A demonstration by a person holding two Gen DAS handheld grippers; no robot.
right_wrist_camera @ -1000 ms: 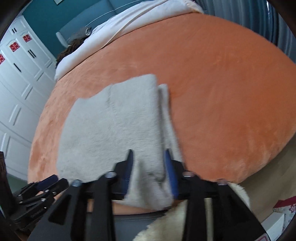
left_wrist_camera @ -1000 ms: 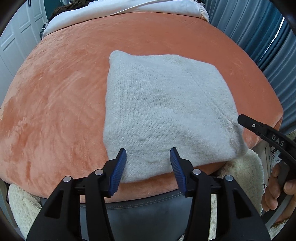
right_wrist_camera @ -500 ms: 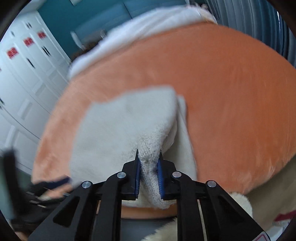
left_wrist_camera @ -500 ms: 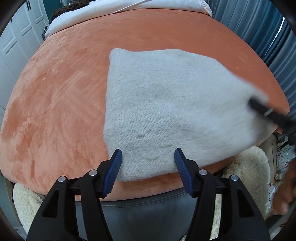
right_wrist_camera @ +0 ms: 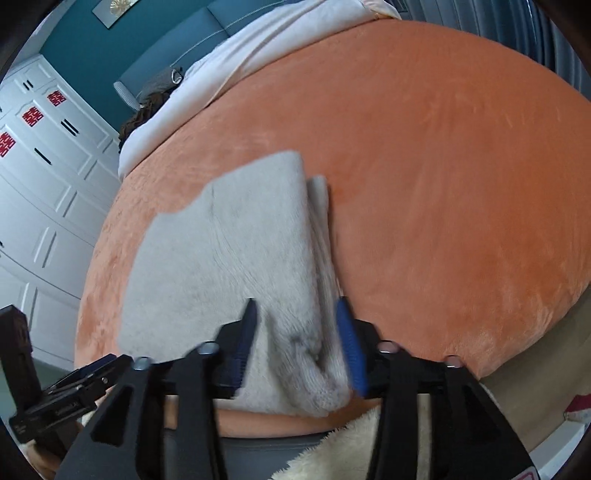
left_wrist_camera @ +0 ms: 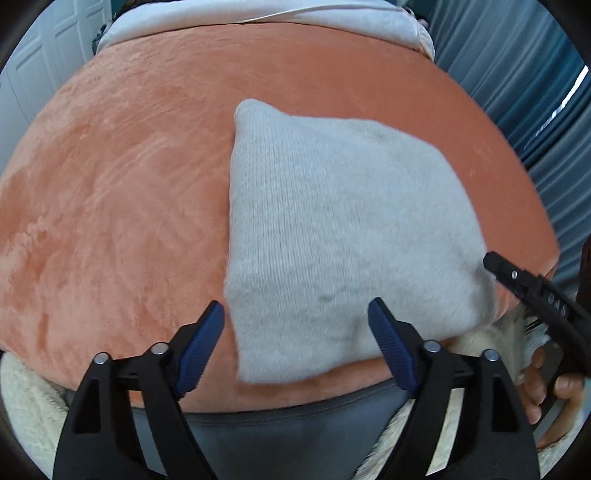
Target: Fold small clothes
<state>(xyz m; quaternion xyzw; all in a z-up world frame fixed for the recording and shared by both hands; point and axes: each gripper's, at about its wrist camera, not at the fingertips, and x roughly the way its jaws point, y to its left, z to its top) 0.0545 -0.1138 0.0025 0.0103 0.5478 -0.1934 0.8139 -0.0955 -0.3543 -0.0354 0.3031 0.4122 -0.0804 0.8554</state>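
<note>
A folded grey knitted garment (left_wrist_camera: pixel 343 229) lies flat on the orange plush bed cover (left_wrist_camera: pixel 110 206), near its front edge. My left gripper (left_wrist_camera: pixel 295 332) is open and empty, its blue pads either side of the garment's near left corner. My right gripper (right_wrist_camera: pixel 299 328) is open over the garment's near right corner (right_wrist_camera: pixel 306 373), where layered edges show. The garment (right_wrist_camera: pixel 229 258) lies flat in the right wrist view. The right gripper's tip (left_wrist_camera: pixel 517 275) shows at the garment's right edge in the left wrist view.
A white duvet (left_wrist_camera: pixel 258 14) lies across the far end of the bed. White wardrobe doors (right_wrist_camera: pixel 40 184) stand to the left, blue-grey curtains (left_wrist_camera: pixel 524 81) to the right. A cream fluffy rug (right_wrist_camera: pixel 351 450) lies below the bed's front edge.
The right gripper was shut on the garment's right corner and lifting it half a second ago; now it has opened and the corner lies down again. The left gripper opened wider.
</note>
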